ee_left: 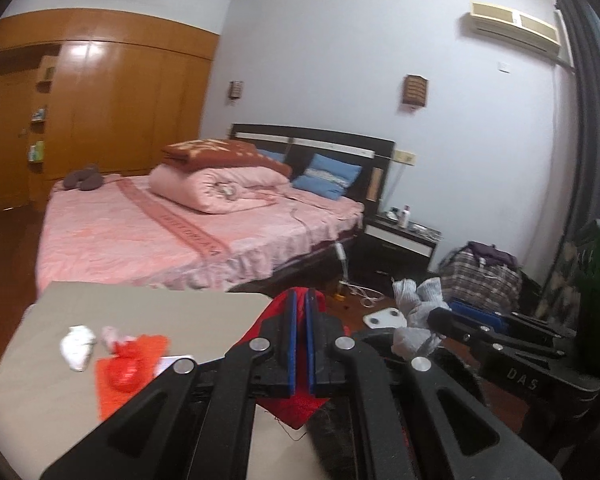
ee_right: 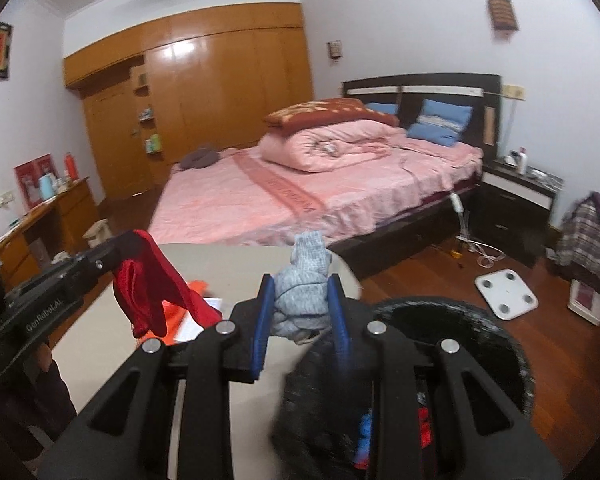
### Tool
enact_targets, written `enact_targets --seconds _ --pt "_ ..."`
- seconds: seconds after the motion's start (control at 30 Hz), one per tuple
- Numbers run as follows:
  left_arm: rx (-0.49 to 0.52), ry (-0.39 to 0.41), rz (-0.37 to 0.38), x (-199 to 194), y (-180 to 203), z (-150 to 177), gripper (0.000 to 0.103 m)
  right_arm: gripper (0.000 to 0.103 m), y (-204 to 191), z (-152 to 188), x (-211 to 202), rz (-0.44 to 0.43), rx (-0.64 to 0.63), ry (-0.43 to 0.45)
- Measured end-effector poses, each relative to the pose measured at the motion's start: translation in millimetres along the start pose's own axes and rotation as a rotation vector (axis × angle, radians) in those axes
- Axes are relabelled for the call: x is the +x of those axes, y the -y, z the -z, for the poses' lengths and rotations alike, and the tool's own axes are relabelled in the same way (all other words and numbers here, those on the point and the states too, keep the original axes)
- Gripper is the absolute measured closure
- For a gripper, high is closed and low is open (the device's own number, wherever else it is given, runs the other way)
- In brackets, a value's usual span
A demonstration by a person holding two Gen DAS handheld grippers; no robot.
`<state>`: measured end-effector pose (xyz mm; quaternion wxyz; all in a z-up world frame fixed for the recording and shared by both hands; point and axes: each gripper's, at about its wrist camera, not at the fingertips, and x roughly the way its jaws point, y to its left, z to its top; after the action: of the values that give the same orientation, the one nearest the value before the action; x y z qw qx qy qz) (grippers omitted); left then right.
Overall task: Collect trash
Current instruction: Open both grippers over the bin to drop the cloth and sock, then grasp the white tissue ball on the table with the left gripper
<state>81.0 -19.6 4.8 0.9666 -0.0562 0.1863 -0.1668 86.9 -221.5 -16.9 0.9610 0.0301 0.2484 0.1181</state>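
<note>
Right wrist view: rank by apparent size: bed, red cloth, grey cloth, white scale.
1. bed
2. red cloth
3. grey cloth, nearly the same; both are close to the camera
4. white scale

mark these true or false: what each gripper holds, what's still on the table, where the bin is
1. The left gripper is shut on a red cloth. True.
2. The right gripper is empty. False: it is shut on a grey cloth.
3. A white wad lies on the table. True.
4. The black bin stands on the bed. False: it is beside the table, below the right gripper.
5. The bed has a pink cover. True.
</note>
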Motion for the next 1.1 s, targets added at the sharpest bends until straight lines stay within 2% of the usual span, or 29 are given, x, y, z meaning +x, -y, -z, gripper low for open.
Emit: enact_targets --seconds 0.07,0.17,0.3,0.33,0.43,0.47,0.5,0.53,0.57,0.63,0.7,0.73,0.8,0.83,0.9,1.1 --pt "0.006 -0.010 0.029 9 11 1 0.099 0.077 16 7 -4 0.039 0.015 -0.005" --pt "0.019 -0.031 0.079 25 31 5 0.099 0.085 37 15 -8 0.090 0.039 -0.014" --pt "0.031 -0.066 0.139 47 55 13 0.099 0.085 60 26 -11 0.148 0.055 -0.026" --pt "0.036 -0.094 0.173 57 63 17 0.099 0.085 66 30 -10 0.166 0.057 -0.039" --pt "0.038 -0.139 0.208 72 77 28 0.098 0.084 83 40 -8 0.203 0.098 -0.061" --pt "0.044 -0.159 0.221 77 81 33 0.092 0.081 88 43 -9 0.218 0.110 -0.067" --pt "0.049 -0.171 0.224 80 82 36 0.078 0.068 90 46 -8 0.229 0.116 -0.071" --pt "0.054 -0.186 0.223 84 83 41 0.070 0.059 92 48 -9 0.243 0.122 -0.071" --pt "0.055 -0.194 0.220 85 83 44 0.060 0.046 94 51 -11 0.260 0.128 -0.066" --pt "0.054 -0.210 0.211 88 80 52 0.052 0.035 97 55 -13 0.281 0.133 -0.057" --pt "0.057 -0.217 0.191 89 77 54 0.043 0.016 99 57 -13 0.301 0.132 -0.056" --pt "0.057 -0.217 0.176 86 73 56 0.040 0.014 98 59 -14 0.310 0.133 -0.048" --pt "0.060 -0.208 0.143 81 67 58 0.026 0.007 97 57 -14 0.311 0.136 -0.037" --pt "0.063 -0.200 0.122 77 62 59 0.024 0.006 96 57 -14 0.308 0.137 -0.037" --pt "0.063 -0.194 0.081 70 51 60 0.012 0.005 91 58 -12 0.296 0.137 -0.036" --pt "0.030 -0.191 -0.056 43 5 66 0.008 0.005 61 58 3 0.219 0.135 -0.055"
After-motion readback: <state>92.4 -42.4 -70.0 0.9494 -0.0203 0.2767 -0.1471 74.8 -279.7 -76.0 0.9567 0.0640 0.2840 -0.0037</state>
